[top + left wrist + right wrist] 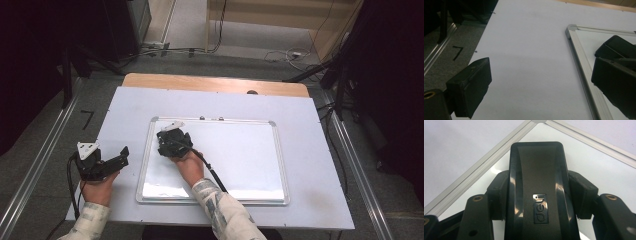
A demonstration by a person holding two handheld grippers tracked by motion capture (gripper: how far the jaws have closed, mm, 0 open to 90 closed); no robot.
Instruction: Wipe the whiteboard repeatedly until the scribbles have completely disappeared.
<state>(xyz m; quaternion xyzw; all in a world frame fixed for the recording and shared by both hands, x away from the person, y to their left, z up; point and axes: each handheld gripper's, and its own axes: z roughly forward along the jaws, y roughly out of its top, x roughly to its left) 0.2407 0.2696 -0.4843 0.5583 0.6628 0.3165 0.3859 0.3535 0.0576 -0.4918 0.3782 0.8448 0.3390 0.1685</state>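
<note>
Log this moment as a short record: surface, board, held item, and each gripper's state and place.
surface: white sheet over a wooden table
board: whiteboard, silver frame, lying flat, blank
held item: black eraser with a "deli" logo, near the board's far left corner
right gripper: shut on the eraser, over the board
left gripper: open, holding nothing, on the sheet left of the board

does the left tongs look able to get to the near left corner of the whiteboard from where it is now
Probably yes. The left tongs sit open just off the whiteboard's left edge, with bare table cover between. The right tongs, shut on a black eraser, work near the far left corner, away from that path.
</note>
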